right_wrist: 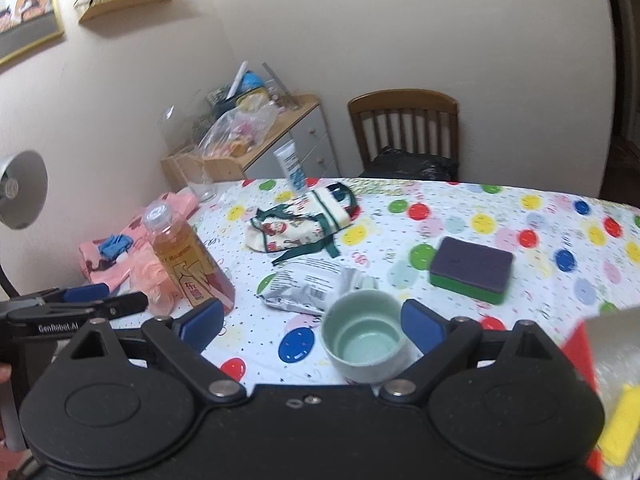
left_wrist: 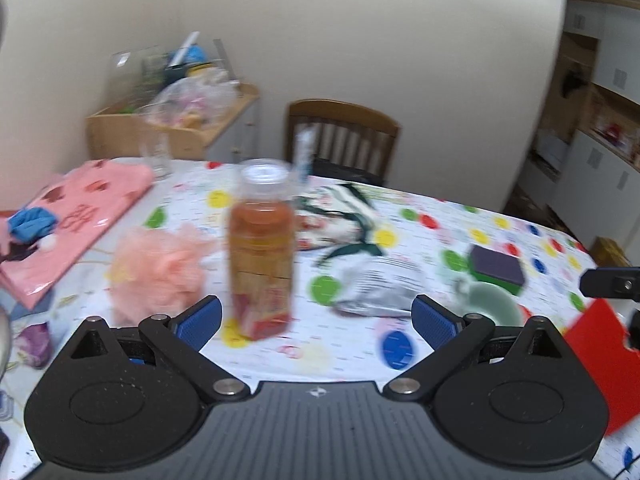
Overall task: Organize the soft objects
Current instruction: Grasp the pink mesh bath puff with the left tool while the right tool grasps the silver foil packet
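Landmark: the amber drink bottle (left_wrist: 260, 252), standing upright on the surface (left_wrist: 348, 356), which was covered by a dotted cloth.

Left gripper (left_wrist: 316, 316): released, jaws spread wide, nothing between the pads. The bottle stood just beyond the tip of its left finger, with no contact visible. The left wrist view was motion-blurred.

Right gripper (right_wrist: 312, 322): released, jaws wide apart. A pale green cup (right_wrist: 366, 338) sat upright between the fingers, close to the right pad; whether that pad touched the cup could not be told. The cup lay right of the bottle and nearer the camera.

Soft objects, relative to the bottle:
- Pink mesh bath puff (left_wrist: 160, 272): just left of the bottle, resting on the surface.
- Pink printed cloth (left_wrist: 80, 216): further left, at the surface edge, with a blue fabric item (left_wrist: 30, 220) lying on it.
- Patterned fabric pouch with green straps (right_wrist: 304, 222): behind and right of the bottle.
- Purple-and-green sponge (right_wrist: 472, 274): well to the right.

Other items: a crumpled silver packet (right_wrist: 312, 286) lay right of the bottle, between it and the cup. A white tube (right_wrist: 292, 168) stood upright behind the pouch. An empty glass (right_wrist: 202, 184) stood behind the bottle, at the far edge of the surface.
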The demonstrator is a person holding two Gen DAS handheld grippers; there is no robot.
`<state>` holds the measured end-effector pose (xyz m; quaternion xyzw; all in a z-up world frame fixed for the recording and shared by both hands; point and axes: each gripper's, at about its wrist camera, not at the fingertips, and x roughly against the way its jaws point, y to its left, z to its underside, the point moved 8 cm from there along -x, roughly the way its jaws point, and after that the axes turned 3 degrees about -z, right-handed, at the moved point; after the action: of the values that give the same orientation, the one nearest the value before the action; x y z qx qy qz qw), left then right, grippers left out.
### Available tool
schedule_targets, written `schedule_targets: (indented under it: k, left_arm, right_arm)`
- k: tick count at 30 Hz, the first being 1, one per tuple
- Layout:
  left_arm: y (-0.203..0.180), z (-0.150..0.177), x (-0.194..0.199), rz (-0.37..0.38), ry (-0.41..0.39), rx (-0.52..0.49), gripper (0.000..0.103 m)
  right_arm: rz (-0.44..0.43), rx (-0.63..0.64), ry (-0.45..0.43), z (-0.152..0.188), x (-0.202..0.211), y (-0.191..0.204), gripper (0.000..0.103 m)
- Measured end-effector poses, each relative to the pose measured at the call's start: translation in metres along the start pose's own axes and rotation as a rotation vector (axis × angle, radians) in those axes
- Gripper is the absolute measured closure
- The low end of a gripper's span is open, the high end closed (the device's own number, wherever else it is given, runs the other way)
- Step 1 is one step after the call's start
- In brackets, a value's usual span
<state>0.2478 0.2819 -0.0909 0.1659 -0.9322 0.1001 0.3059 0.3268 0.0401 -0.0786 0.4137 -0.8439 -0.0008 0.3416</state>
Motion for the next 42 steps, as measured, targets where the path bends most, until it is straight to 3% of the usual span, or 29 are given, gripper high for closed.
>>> schedule_targets:
  k: [10,18,32,42]
  left_arm:
    - [0.096,0.003,-0.028,-0.163,0.029,0.161,0.001]
    - [0.143,0.009,-0.057,-0.261,0.054,0.185,0.001]
    - [0.161,0.024,-0.126,-0.309,0.102,0.133,0.001]
    - [0.167,0.028,-0.150,-0.284,0.102,0.149,0.005]
  right_arm:
    - [-0.018,0.131,0.114,-0.014,-0.086,0.026,0.008]
    - [-0.008,0.252,0.248,-0.021,-0.151,0.033,0.008]
    - [0.019,0.470,0.484,-0.010,-0.248,0.042,0.004]
    - [0.027,0.504,0.593,0.004,-0.276,0.034,0.001]
